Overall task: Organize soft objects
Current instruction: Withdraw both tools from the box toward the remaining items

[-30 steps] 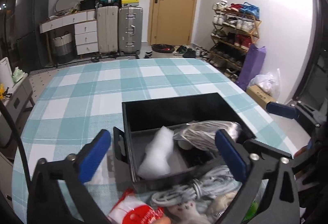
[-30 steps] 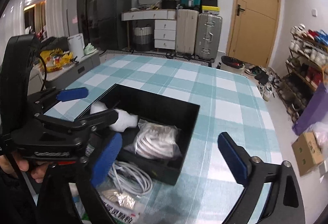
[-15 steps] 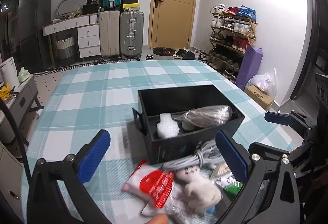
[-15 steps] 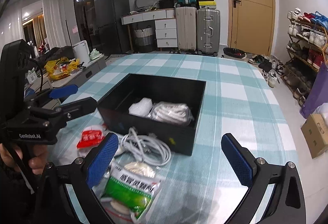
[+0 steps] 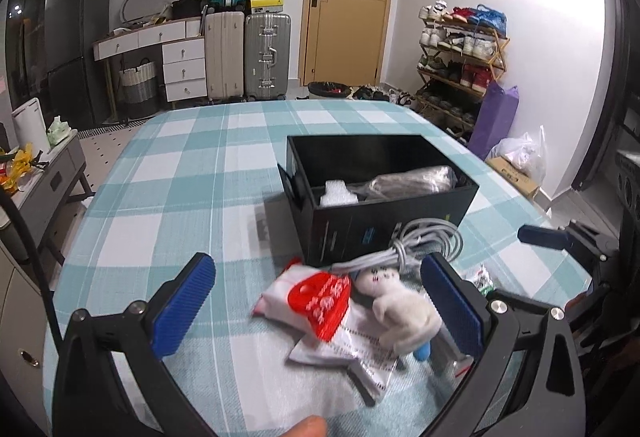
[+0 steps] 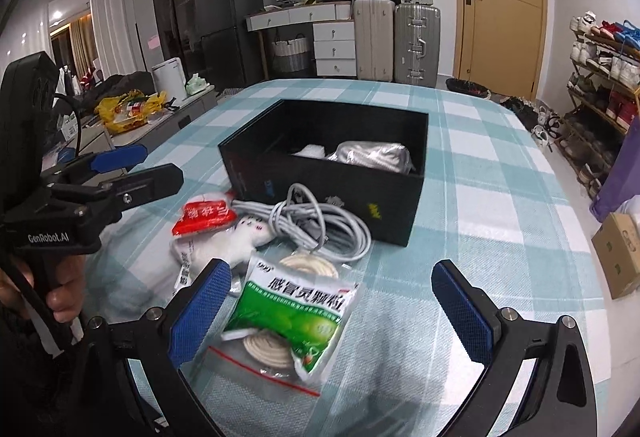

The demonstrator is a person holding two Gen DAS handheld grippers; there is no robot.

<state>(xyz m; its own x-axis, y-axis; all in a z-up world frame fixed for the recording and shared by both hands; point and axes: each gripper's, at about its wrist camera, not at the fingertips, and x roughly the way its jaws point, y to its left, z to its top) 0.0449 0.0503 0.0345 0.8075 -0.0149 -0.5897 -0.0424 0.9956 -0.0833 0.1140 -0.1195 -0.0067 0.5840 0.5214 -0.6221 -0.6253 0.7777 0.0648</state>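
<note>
A black box (image 5: 384, 221) (image 6: 320, 181) stands on the checked table, holding a white foam piece (image 5: 338, 193) and a bagged cable (image 5: 412, 183) (image 6: 372, 156). In front of it lie a grey cable coil (image 6: 320, 225) (image 5: 424, 241), a white plush toy (image 5: 400, 307) (image 6: 244, 237), a red-and-white packet (image 5: 316, 295) (image 6: 204, 217), a green packet (image 6: 296, 313) and a clear bag of pale rolls (image 6: 264, 347). My left gripper (image 5: 320, 311) is open above the plush toy and red packet. My right gripper (image 6: 330, 311) is open over the green packet. Neither holds anything.
The table (image 5: 180, 177) has bare cloth to the left and beyond the box. Around it stand suitcases (image 5: 244, 57), a drawer unit (image 5: 180, 65), a shoe rack (image 5: 460, 65) and a low cabinet (image 5: 48, 173). A hand (image 6: 60, 297) holds the left gripper's handle.
Both grippers have pulled back from the box and risen. The loose items in front of the box have come fully into view. Both stay open and empty.
</note>
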